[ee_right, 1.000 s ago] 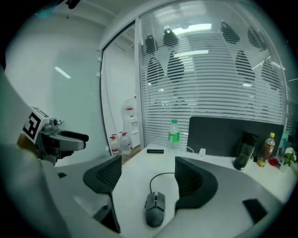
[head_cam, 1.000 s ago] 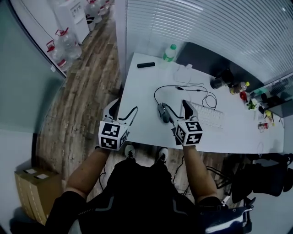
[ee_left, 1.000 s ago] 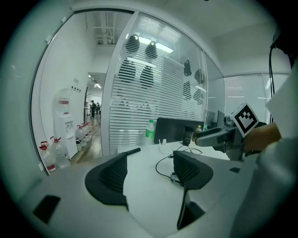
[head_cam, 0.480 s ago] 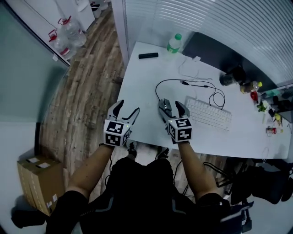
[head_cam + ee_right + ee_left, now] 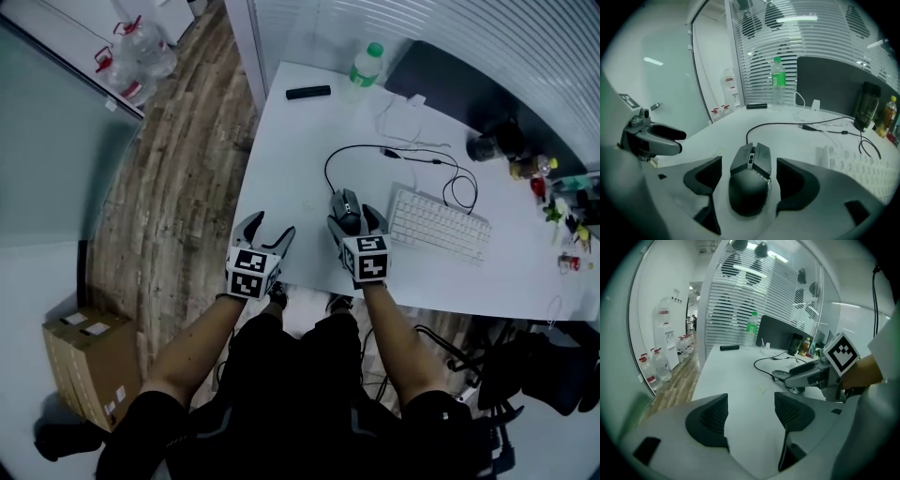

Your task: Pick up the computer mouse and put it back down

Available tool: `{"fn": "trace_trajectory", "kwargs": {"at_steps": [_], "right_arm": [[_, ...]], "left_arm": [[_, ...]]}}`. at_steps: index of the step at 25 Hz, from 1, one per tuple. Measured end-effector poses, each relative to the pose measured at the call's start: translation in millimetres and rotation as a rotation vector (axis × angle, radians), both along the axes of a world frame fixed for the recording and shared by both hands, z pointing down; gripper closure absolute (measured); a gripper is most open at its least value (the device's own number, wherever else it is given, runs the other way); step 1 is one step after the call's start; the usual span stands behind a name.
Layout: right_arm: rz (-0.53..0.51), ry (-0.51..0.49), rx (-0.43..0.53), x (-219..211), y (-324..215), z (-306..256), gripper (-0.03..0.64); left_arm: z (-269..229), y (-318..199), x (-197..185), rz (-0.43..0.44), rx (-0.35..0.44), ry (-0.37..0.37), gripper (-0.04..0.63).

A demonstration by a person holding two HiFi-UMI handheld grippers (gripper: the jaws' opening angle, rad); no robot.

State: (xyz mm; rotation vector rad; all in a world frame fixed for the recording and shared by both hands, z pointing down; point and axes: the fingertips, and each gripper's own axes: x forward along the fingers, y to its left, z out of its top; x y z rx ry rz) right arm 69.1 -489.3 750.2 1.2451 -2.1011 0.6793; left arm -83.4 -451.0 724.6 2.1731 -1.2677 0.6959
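Observation:
The black computer mouse rests on the white desk, its cable running away toward the back. My right gripper is open and straddles it, one pad on each side with a small gap to the mouse's flanks. The head view shows the mouse just ahead of the right gripper, near the desk's front edge. My left gripper hovers open and empty over the front edge, to the left of the mouse. From the left gripper view, the right gripper appears at the right, low over the desk.
A white keyboard lies right of the mouse. At the back stand a green-capped bottle, a black remote, loose cables and a dark mug. A cardboard box sits on the wooden floor at left.
My right gripper has shifted left, and the mouse, which was beside its left jaw, now lies between the jaws. The left gripper has barely moved.

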Motion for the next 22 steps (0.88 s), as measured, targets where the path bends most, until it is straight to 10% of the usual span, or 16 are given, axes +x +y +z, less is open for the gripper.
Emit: {"fn": "trace_trajectory", "kwargs": {"at_steps": [22], "right_arm": [[0.069, 0.065, -0.015, -1.0, -8.2, 23.6, 0.315]], "left_arm": [[17.2, 2.7, 5.1, 0.010, -0.035, 0.011, 0.270]]}}
